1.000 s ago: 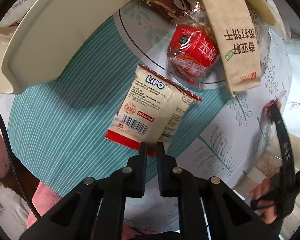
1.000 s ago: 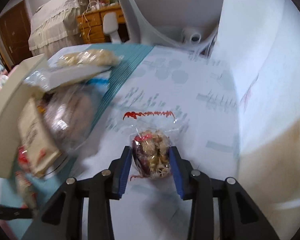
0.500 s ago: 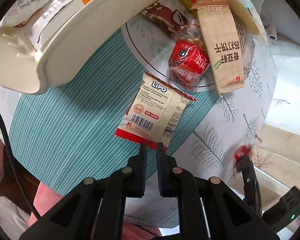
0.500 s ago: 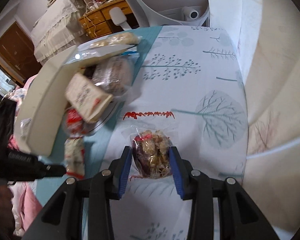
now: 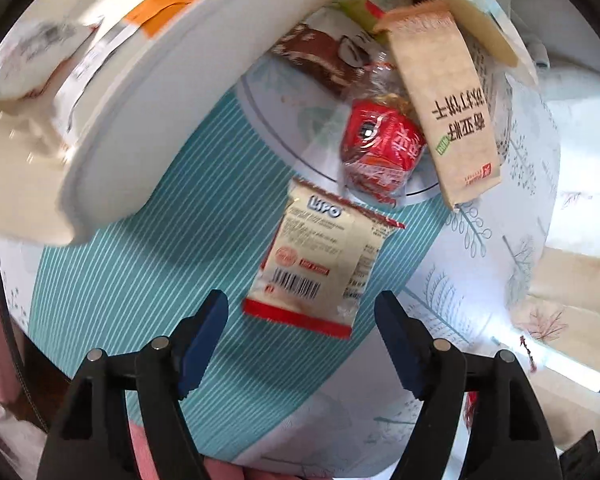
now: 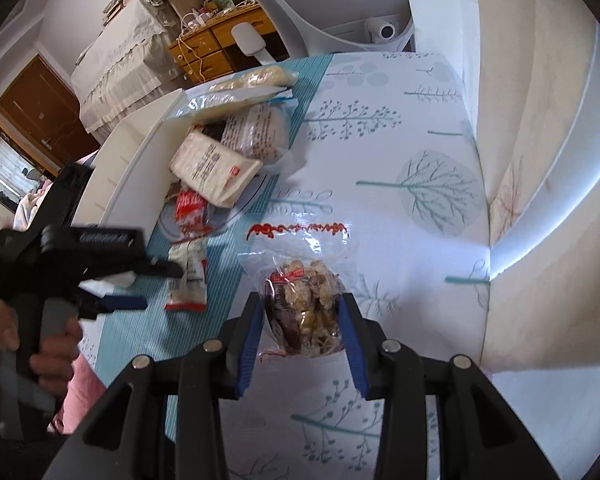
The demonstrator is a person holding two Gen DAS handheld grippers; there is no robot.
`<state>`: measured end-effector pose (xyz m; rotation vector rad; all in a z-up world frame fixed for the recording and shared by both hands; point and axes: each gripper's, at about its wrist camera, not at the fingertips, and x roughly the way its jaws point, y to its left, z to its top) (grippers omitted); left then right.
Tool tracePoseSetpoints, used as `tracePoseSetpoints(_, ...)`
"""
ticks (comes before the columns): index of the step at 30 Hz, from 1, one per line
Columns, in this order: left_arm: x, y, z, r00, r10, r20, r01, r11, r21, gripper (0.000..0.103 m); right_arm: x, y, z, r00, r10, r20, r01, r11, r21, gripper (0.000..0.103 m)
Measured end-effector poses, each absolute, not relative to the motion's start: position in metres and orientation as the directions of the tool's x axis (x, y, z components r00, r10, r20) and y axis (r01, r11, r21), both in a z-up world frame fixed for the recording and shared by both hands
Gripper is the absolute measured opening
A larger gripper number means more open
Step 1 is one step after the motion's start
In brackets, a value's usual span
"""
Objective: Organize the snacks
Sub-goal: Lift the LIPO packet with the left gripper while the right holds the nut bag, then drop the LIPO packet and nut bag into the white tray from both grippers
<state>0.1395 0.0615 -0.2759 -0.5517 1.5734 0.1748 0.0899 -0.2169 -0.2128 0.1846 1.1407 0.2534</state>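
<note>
Left tongs (image 5: 302, 332) opening, Lipo packet (image 5: 320, 264) between

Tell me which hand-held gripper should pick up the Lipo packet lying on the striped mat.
Left. The left hand-held gripper points down over the Lipo packet, jaws opening with nothing gripped. The right hand-held gripper is already clamped on a clear snack bag.

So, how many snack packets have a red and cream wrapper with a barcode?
1. The Lipo packet lies flat on the teal striped mat, between the opening fingers of the left gripper, untouched. Others may be hidden in the pile.
</note>
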Motion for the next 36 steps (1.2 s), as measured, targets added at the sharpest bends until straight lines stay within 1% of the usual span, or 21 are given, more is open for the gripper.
tracePoseSetpoints(6,0.157,0.042,-0.288,-0.018,-0.152,-0.988,-0.395,0.909,-0.133,0.074,0.088,-0.22,-0.211,0.393,0.284,-0.874,-0.109,0.959,0.263,0.038)
tracePoseSetpoints(10,0.166,0.032,-0.292,-0.024,-0.11,-0.994,-0.367,0.925,-0.094,0.074,0.086,-0.227,-0.212,0.398,0.272,-0.876,-0.079,0.962,0.263,0.038)
tracePoseSetpoints(11,0.168,0.03,-0.294,-0.026,-0.103,-0.994,-0.358,0.93,-0.087,0.068,0.085,-0.228,-0.212,0.398,0.269,-0.877,-0.073,0.962,0.262,0.038)
tracePoseSetpoints(16,0.177,0.018,-0.293,-0.027,-0.063,-0.998,-0.324,0.945,-0.051,0.057,0.083,-0.232,-0.212,0.401,0.254,-0.88,-0.051,0.966,0.255,0.038)
tracePoseSetpoints(17,0.179,0.016,-0.292,-0.026,-0.07,-0.997,-0.318,0.946,-0.058,0.053,0.082,-0.232,-0.212,0.402,0.251,-0.881,-0.046,0.966,0.254,0.038)
tracePoseSetpoints(20,0.185,0.008,-0.291,-0.029,-0.091,-0.995,-0.299,0.951,-0.078,0.048,0.082,-0.232,-0.21,0.404,0.245,-0.881,-0.04,0.967,0.251,0.038)
tracePoseSetpoints(23,0.183,0.009,-0.288,-0.053,-0.106,-0.993,-0.279,0.956,-0.087,0.047,0.083,-0.227,-0.21,0.401,0.244,-0.883,-0.043,0.968,0.248,0.038)
tracePoseSetpoints(28,0.175,0.0,-0.273,-0.056,-0.155,-0.986,-0.212,0.967,-0.14,0.047,0.087,-0.214,-0.21,0.387,0.255,-0.886,-0.058,0.966,0.252,0.038)
tracePoseSetpoints(32,0.171,-0.004,-0.242,0.002,-0.204,-0.979,-0.101,0.974,-0.203,0.047,0.088,-0.197,-0.208,0.376,0.276,-0.884,-0.065,0.96,0.272,0.038)
tracePoseSetpoints(36,0.163,-0.011,-0.197,0.117,-0.231,-0.966,0.072,0.972,-0.224,0.047,0.086,-0.179,-0.205,0.367,0.312,-0.876,-0.064,0.948,0.311,0.038)
